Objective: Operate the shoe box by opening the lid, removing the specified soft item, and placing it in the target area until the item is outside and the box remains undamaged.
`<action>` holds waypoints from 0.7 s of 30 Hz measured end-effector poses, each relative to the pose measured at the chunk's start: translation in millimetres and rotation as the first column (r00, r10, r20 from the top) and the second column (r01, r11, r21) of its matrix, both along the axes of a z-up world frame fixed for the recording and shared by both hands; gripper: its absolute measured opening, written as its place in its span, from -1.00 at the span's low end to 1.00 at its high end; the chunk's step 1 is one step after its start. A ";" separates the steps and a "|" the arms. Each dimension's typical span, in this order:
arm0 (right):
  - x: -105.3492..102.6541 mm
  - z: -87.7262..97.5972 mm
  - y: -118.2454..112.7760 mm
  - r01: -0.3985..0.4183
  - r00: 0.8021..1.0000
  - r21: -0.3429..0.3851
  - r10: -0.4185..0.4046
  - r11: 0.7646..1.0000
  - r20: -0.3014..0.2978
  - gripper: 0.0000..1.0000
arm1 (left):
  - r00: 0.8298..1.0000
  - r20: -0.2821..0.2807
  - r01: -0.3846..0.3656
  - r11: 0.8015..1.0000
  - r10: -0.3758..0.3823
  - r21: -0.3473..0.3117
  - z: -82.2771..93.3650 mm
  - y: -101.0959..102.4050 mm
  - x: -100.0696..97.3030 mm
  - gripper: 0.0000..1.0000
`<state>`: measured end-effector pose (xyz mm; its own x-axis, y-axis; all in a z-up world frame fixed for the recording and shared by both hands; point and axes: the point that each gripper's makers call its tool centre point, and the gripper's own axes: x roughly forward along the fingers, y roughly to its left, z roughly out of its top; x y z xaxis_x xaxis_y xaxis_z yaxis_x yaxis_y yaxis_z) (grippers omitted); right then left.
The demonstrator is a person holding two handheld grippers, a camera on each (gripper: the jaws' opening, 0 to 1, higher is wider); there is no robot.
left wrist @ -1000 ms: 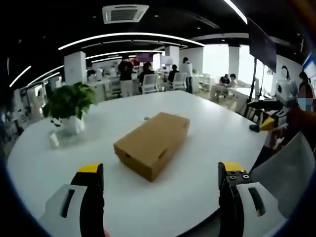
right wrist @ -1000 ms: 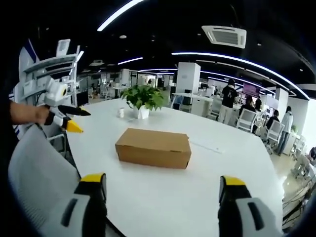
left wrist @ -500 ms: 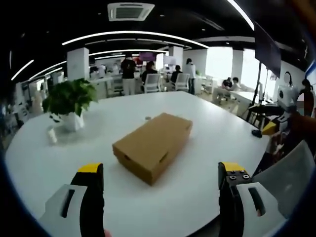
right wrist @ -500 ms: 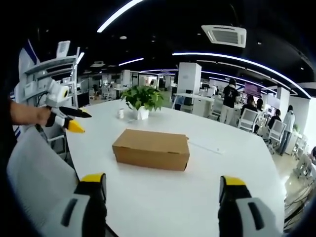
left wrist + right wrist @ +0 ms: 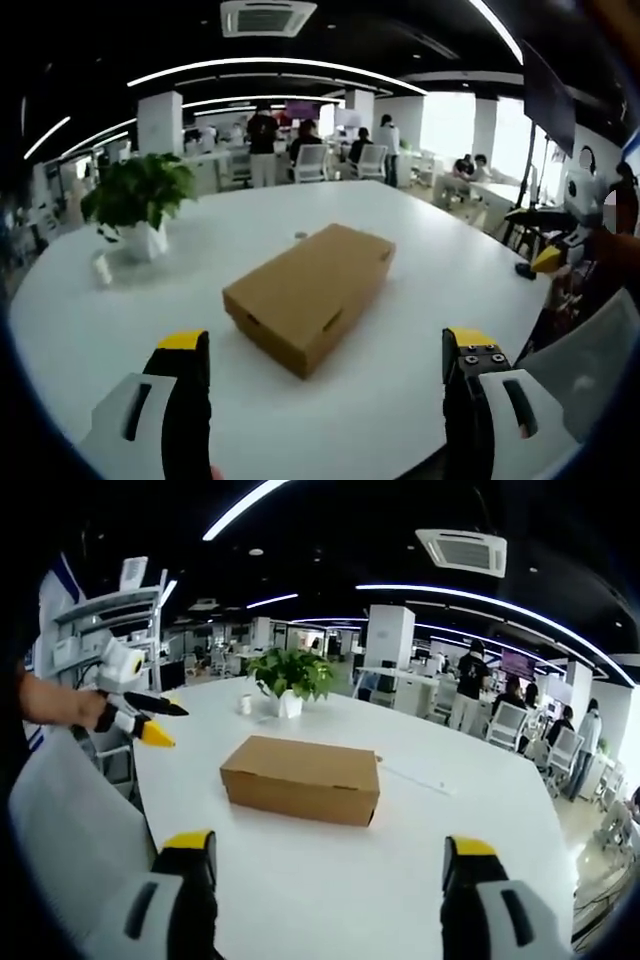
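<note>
Left gripper view: my left gripper [image 5: 325,400] is spread wide, holding nothing; the closed box [image 5: 308,296] lies ahead on the table [image 5: 430,270], long axis running far-right.

Right gripper view: my right gripper [image 5: 328,890], also spread and holding nothing, faces the box's [image 5: 300,778] long side broadside, about equally near.

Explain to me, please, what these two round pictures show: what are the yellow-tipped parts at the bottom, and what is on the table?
A person holds a two-jaw gripper in each hand, and each carries a camera looking forward along its jaws. The yellow-tipped parts are those jaws. In the left gripper view the left gripper stands open and holds nothing; likewise the right gripper in the right gripper view. On the white table lies a closed brown shoe box, with a potted plant beyond it. Behind is an office with people.
</note>
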<state>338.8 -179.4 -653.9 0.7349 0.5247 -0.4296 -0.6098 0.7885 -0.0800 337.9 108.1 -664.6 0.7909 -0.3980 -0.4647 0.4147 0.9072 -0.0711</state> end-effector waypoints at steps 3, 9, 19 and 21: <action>4.7 -0.8 -1.2 -0.007 1.000 0.000 0.007 1.000 0.005 0.87 | 1.000 -0.003 -0.010 1.000 0.010 -0.009 -0.6 0.8 3.8 1.00; 13.6 -0.7 0.9 -0.024 1.000 -0.010 0.024 1.000 0.012 0.83 | 1.000 -0.001 -0.029 0.999 0.029 -0.017 -3.1 2.8 11.6 1.00; 33.6 -10.8 9.1 -0.070 0.998 -0.030 0.070 0.997 -0.004 0.78 | 0.999 -0.038 -0.029 1.000 0.029 -0.003 -20.7 -0.4 20.4 0.98; 38.3 -14.6 10.3 -0.073 0.997 -0.031 0.072 0.997 -0.010 0.76 | 0.999 -0.029 -0.024 1.000 0.024 -0.007 -27.5 -0.4 25.6 0.98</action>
<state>377.1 -169.1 -668.5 0.6914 0.5628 -0.4530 -0.6661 0.7394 -0.0979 363.5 107.7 -692.1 0.7865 -0.3828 -0.4847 0.3909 0.9161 -0.0893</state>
